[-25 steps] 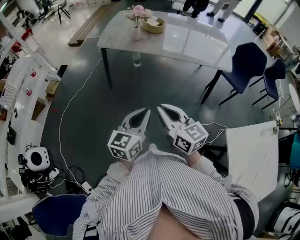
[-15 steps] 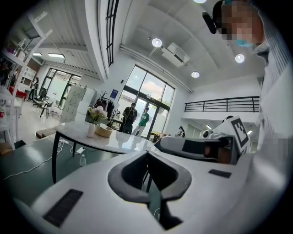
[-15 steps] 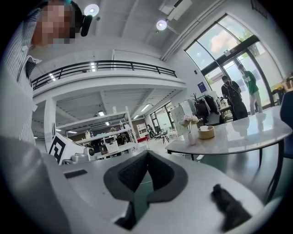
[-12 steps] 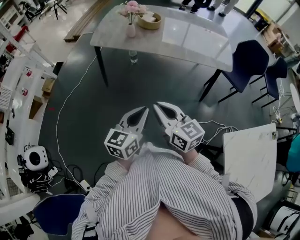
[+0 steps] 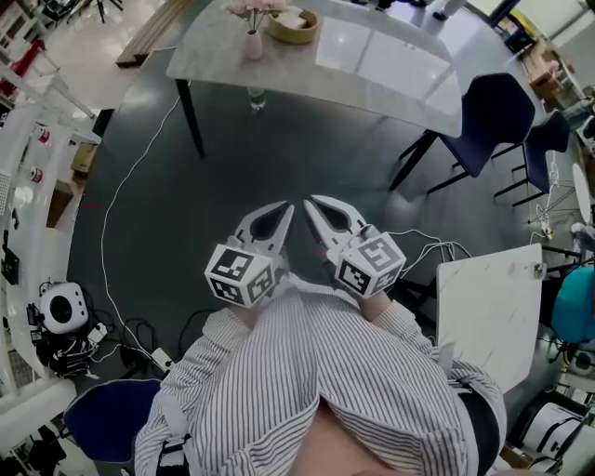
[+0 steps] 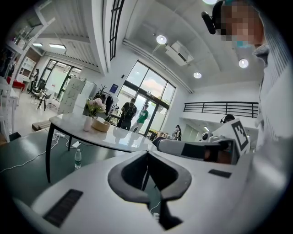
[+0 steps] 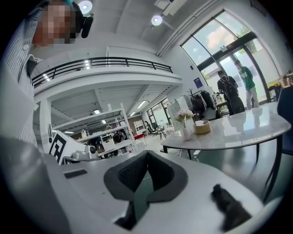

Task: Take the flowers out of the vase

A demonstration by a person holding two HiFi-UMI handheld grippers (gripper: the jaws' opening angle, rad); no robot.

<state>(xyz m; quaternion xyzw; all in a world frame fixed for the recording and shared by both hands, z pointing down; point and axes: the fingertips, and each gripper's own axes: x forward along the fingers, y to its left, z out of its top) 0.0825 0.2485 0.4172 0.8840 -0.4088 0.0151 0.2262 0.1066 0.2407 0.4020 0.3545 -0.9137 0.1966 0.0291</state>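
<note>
Pink flowers (image 5: 251,7) stand in a small pale vase (image 5: 253,44) on the white table (image 5: 390,79), far ahead at the top of the head view. The left gripper view shows the flowers (image 6: 94,106) and vase (image 6: 87,123) far off, and so does the right gripper view, with flowers (image 7: 185,114) above the vase (image 7: 186,133). My left gripper (image 5: 286,208) and right gripper (image 5: 311,202) are held side by side over the dark floor, close to my striped shirt. Both are shut with nothing between the jaws, and their tips (image 6: 147,153) (image 7: 147,153) meet.
A tan bowl (image 5: 291,25) sits beside the vase. A water bottle (image 5: 257,98) stands on the floor under the table. Blue chairs (image 5: 491,116) are at the right, a white board (image 5: 488,311) at the near right, and cables (image 5: 112,279) and shelving at the left. People stand beyond the table.
In the head view the table and vase have slid toward the top edge. Both grippers sit slightly lower and stay shut side by side.
</note>
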